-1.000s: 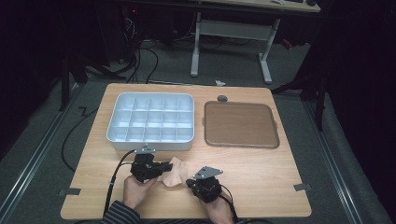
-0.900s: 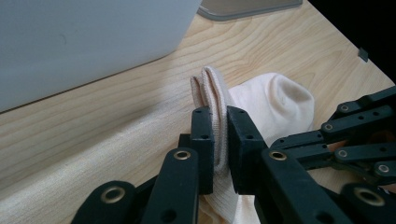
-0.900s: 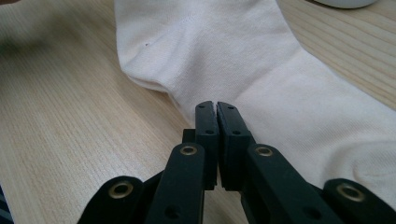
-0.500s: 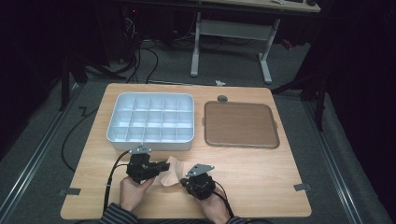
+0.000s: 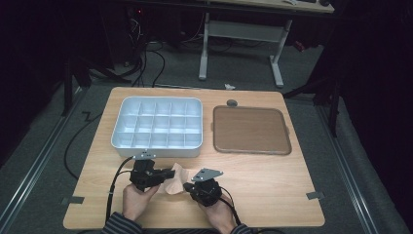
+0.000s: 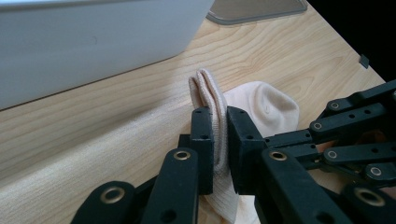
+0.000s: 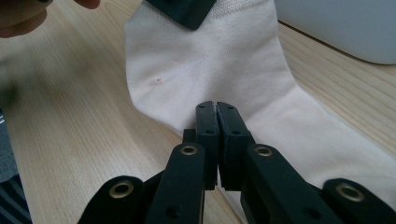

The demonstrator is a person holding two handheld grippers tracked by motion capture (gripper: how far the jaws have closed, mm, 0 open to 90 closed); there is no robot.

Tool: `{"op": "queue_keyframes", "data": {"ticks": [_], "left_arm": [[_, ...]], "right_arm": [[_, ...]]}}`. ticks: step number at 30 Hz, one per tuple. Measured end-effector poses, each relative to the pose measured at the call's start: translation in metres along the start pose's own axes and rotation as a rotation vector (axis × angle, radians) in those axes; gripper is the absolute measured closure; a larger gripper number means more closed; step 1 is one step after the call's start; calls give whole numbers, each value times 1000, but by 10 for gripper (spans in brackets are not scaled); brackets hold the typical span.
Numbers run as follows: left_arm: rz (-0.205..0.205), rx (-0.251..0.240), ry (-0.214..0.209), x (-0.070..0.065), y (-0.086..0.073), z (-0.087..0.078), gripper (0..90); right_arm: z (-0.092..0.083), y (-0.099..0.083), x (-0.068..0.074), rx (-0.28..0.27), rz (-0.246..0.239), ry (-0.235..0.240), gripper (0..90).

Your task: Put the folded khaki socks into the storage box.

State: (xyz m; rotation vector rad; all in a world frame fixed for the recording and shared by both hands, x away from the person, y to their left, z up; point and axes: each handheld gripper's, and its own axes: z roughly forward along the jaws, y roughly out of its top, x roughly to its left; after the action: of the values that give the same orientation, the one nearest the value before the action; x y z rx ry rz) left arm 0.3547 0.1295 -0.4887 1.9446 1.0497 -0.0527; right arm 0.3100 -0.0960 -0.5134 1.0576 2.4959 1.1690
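A pale peach sock [image 5: 177, 178] lies on the wooden table near its front edge, stretched between both grippers. My left gripper [image 5: 169, 173] points right and is shut on a folded, ribbed edge of the sock [image 6: 261, 105]; the fabric stands up between its pads [image 6: 219, 121]. My right gripper [image 5: 188, 186] points left and is shut on the sock's opposite edge [image 7: 217, 109], with the sock [image 7: 210, 60] spreading out beyond the tips. The left gripper's jaw tip [image 7: 184, 9] shows at the sock's far end. A hand holds each gripper.
A white compartment tray [image 5: 158, 146] stands just behind the grippers, its wall close by [image 6: 93, 42] [image 7: 345, 28]. A brown flat tray [image 5: 251, 129] sits to its right, with a small grey round object [image 5: 232, 103] behind it. Cables trail off the table's left front.
The right gripper has edged slightly left toward the left one, and the sock sits a bit more bunched between them. Both grips are unchanged.
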Motion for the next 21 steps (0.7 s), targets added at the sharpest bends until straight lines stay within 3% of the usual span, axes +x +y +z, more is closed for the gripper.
{"op": "queue_keyframes", "data": {"ticks": [13, 17, 18, 21], "left_arm": [[-20, 24, -35, -2, 1, -1, 816], [-10, 20, -42, -5, 2, 1, 806], [-5, 7, -72, -8, 4, 3, 803], [-4, 6, -83, -9, 7, 5, 799]], "right_arm": [[17, -1, 4, 62, -27, 10, 883], [18, 0, 0, 76, -10, 30, 895], [18, 1, 0, 79, -6, 35, 896], [18, 1, 0, 82, -21, 27, 896]]}}
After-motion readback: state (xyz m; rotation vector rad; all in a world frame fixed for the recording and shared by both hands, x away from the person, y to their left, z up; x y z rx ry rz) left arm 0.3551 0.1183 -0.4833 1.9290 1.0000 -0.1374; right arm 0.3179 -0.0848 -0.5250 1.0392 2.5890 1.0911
